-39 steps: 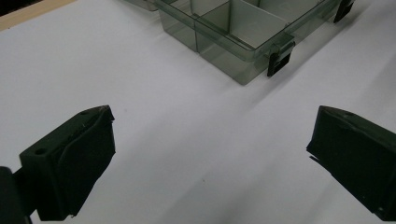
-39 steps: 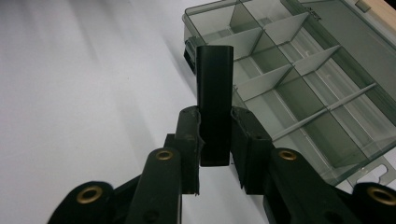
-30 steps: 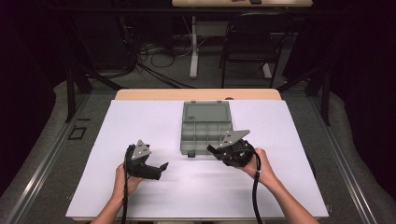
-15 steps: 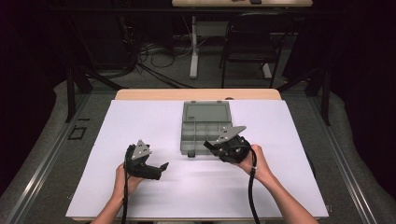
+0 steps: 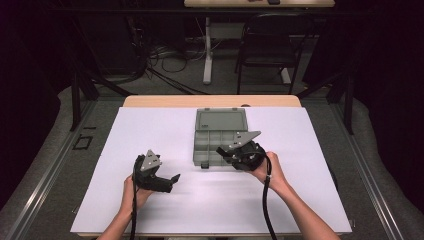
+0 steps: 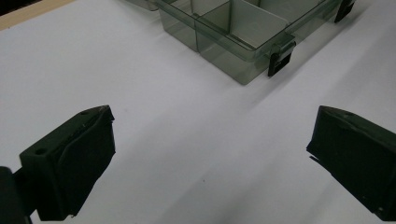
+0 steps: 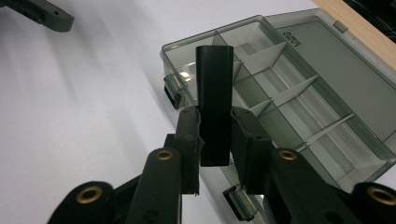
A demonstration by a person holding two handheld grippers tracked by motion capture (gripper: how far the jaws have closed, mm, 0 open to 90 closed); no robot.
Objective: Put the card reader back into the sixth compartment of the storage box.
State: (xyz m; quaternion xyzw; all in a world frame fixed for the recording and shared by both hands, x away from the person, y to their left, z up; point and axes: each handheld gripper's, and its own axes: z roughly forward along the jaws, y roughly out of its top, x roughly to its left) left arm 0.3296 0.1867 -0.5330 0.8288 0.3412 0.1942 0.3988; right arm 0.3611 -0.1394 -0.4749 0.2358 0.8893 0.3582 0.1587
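Seeing the white surface (image 5: 150,130) carrying our open compartment box (image 5: 220,122) toward its far edge, centre. Right tongs (image 7: 215,135) are clenched on a black rectangular block (image 7: 214,84) over the box's near edge. Left tongs (image 6: 210,154) released near the front-left, holding nothing.

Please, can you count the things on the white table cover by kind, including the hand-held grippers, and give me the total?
Clear grey compartment box, lid open: 1
Black block, clamped in the right gripper above the box: 1
Hand-held grippers: 2, the right gripper and the left gripper, which is open and holds nothing
Total: 4
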